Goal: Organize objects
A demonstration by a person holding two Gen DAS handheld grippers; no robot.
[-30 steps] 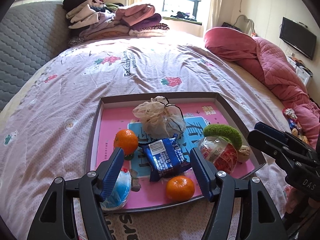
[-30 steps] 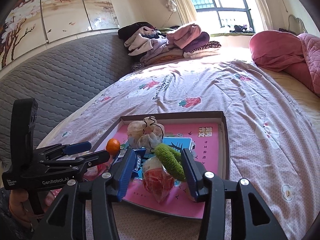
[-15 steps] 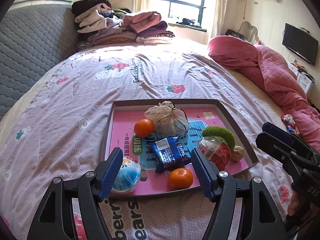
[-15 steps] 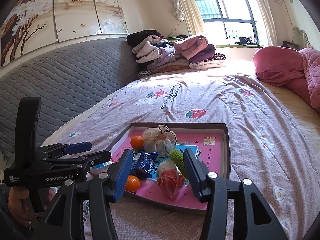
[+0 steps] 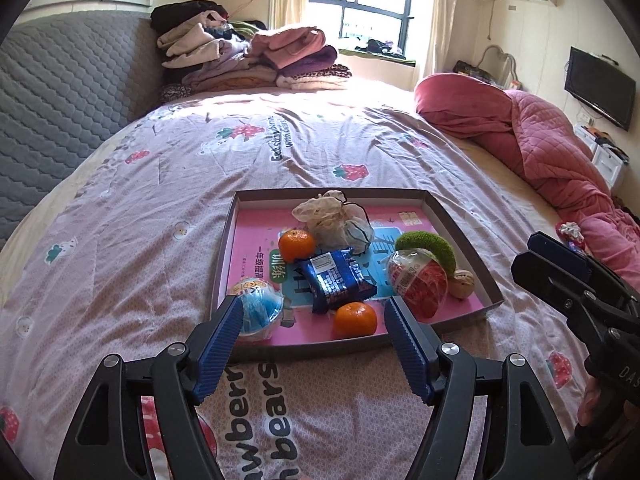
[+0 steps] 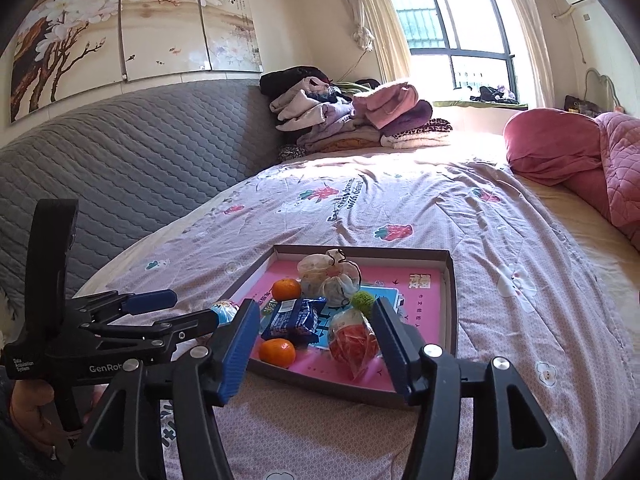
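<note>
Both the left gripper (image 5: 314, 322) and right gripper (image 6: 312, 326) have just been opening, fingers apart and empty, low in frame before the tray (image 5: 456, 216) of snacks at centre on the bed (image 5: 160, 208).

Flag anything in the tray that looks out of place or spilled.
Nothing is spilled or damaged. The items lie loosely jumbled in the tray: the blue snack packet sits askew, and the blue-capped ball is pressed into the near-left corner.
</note>
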